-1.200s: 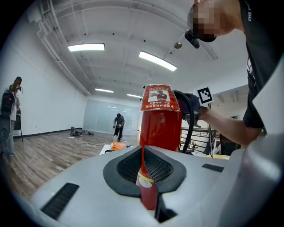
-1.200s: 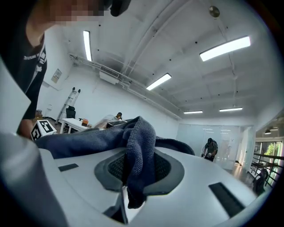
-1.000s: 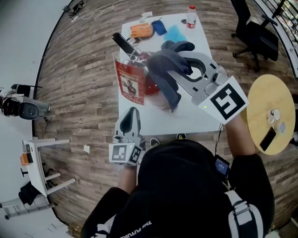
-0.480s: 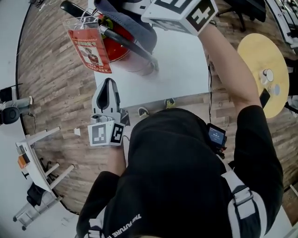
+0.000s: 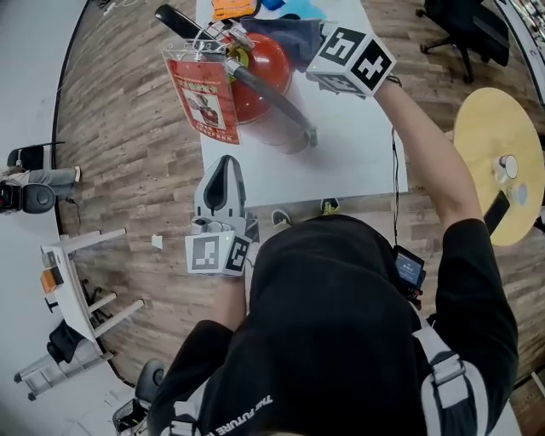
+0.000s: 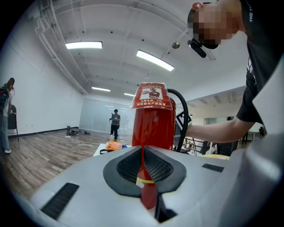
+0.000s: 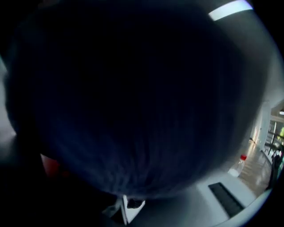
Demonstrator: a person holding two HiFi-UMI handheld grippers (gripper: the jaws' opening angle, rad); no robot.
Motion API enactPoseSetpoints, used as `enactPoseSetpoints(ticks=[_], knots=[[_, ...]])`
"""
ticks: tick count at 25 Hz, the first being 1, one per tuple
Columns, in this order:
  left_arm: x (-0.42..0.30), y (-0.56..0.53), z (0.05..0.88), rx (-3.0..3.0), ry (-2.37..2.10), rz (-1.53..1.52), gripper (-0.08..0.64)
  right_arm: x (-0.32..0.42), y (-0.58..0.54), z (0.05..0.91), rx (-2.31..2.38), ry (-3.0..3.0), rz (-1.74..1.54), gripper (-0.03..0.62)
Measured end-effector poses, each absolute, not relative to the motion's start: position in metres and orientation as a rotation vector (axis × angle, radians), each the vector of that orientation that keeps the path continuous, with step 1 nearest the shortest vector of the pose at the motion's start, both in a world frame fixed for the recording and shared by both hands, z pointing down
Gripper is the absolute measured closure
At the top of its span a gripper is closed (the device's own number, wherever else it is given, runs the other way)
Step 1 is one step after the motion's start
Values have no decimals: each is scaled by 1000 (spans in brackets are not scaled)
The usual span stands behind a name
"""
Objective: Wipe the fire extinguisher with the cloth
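A red fire extinguisher stands on the white table, with a red tag hanging from its neck and a black hose down its side. My right gripper is shut on the dark blue-grey cloth and presses it against the extinguisher's far right side. That cloth fills the right gripper view and hides the jaws. My left gripper is shut and empty at the table's near edge. It points at the extinguisher without touching it.
Orange and blue items lie at the table's far end, and a water bottle stands there. A round yellow table and an office chair are to the right. A person stands far off.
My right gripper has come down with the cloth, from above the extinguisher to its far right side. The left gripper has stayed in place, shut.
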State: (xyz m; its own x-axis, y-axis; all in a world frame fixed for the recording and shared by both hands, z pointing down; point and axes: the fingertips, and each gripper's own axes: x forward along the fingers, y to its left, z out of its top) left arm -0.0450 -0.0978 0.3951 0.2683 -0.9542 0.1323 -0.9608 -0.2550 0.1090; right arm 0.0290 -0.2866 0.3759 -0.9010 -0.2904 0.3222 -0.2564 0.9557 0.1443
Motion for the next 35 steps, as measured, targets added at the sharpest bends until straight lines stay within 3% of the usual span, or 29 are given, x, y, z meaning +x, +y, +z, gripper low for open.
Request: enactPoseSetpoints(ticks=[6,9,15,19,30,35], knots=[[-50,-90,397,2338,-1830,77,528,44,-276,444,387,-2756,40,520],[-50,-89,398,2335,-1829,75,528,48,-271,435,391,-2709,-159,520],[-46,-89,395,2352,-1812,56,528,51,-266,316,569,-2771,-595,520],[-45,-91,393,2369,-1797,41,528,62,-252,290,668,-2548,-936,520],[-17,-97,358,2556,-1611,-18,526,110,-119,282,617,-2816,-622,519],[21,-82,327,2797,-1350,-45,521,90,-73,284,372,-2921,-576,518]])
